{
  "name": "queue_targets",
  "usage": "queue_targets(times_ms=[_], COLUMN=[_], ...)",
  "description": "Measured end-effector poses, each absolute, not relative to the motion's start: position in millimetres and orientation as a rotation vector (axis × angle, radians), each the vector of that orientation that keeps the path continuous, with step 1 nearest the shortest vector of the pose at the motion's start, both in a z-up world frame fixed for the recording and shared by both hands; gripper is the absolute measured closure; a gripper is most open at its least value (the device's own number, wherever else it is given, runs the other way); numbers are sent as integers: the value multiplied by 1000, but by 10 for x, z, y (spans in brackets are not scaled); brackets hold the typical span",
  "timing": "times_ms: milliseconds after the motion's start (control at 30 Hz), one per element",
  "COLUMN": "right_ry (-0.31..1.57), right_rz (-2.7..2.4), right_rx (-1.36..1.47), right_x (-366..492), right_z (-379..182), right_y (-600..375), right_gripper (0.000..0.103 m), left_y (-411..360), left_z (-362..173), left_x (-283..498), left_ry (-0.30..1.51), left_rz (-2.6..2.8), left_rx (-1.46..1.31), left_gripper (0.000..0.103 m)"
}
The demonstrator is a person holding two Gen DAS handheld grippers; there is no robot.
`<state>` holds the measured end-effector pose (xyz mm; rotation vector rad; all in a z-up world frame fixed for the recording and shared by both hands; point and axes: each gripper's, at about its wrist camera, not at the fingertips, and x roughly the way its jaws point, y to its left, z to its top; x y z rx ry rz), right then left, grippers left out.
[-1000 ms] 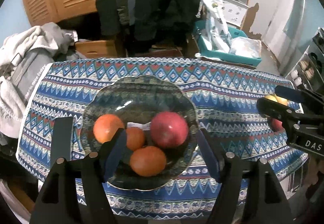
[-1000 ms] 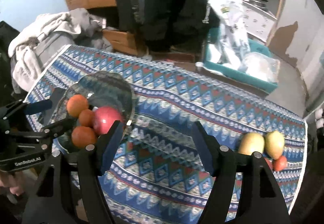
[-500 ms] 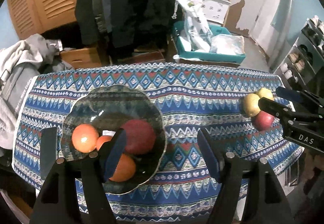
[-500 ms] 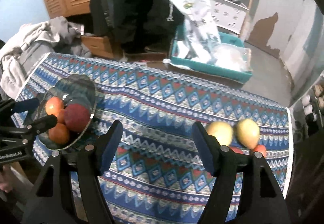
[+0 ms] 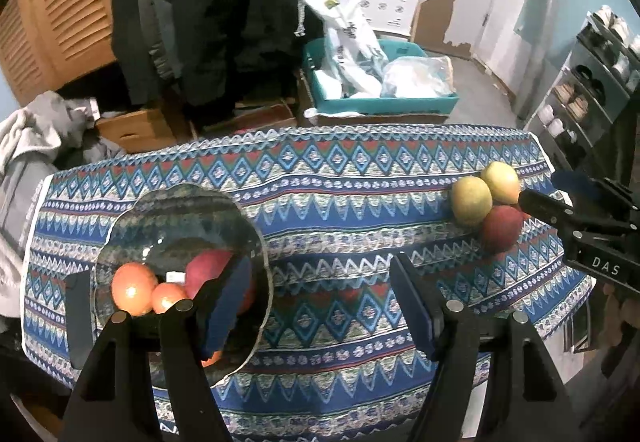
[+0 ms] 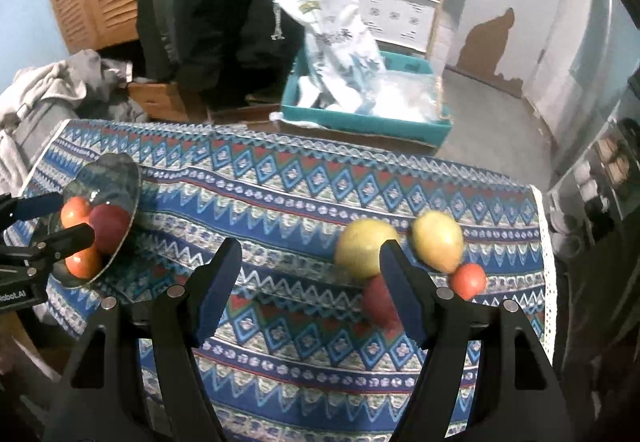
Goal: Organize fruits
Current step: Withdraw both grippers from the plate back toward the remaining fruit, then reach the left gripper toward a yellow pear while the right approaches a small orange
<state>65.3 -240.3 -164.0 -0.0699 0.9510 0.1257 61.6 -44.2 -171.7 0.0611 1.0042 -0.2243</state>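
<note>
A bumpy cloth with blue, red and white zigzags (image 5: pixel 340 210) covers the table. On it sits a round glass bowl (image 5: pixel 132 214) with a wavy rim, shiny and see-through. The bowl is just ahead of the left gripper (image 5: pixel 320 302) and off to its left side. Inside the bowl are smooth round fruits: an orange (image 5: pixel 132 290), a smaller orange (image 5: pixel 168 297) touching it, and a dark red apple (image 5: pixel 208 268). One more orange fruit (image 5: pixel 212 358) peeks out low down, mostly hidden behind the gripper's left finger.

The left gripper's two black fingers with flat blue pads (image 5: pixel 228 306) stand partly apart, and nothing is between them but cloth.

The other fruits lie in a little bunch ahead of the right gripper (image 6: pixel 310 286) and to its right. There are two yellow-green apples (image 6: pixel 366 248) (image 6: pixel 438 240), round and smooth, side by side. A red apple (image 6: pixel 378 302) sits just below them, half hidden behind the gripper's right finger. A small red-orange fruit (image 6: pixel 467 280) sits beside it; it is blurry, so what kind it is cannot be told.

The right gripper's fingers are partly apart too, holding nothing.

Behind the table stands a teal bin (image 6: pixel 360 120) with crinkly plastic bags inside.
</note>
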Motion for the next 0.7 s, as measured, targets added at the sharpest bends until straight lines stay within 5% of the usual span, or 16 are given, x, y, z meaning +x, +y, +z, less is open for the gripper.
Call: queue_targets(times_ms=[700], right_ry=[977], right_rz=[-15], right_rx=[-28], right_x=[542], right_z=[-1777], right_y=[-3343], right_gripper=[31], left_y=[-1298], left_z=[-1589], left_x=[741], left_ry=[992], left_rz=[-323], left_rx=[165], left_gripper=[26])
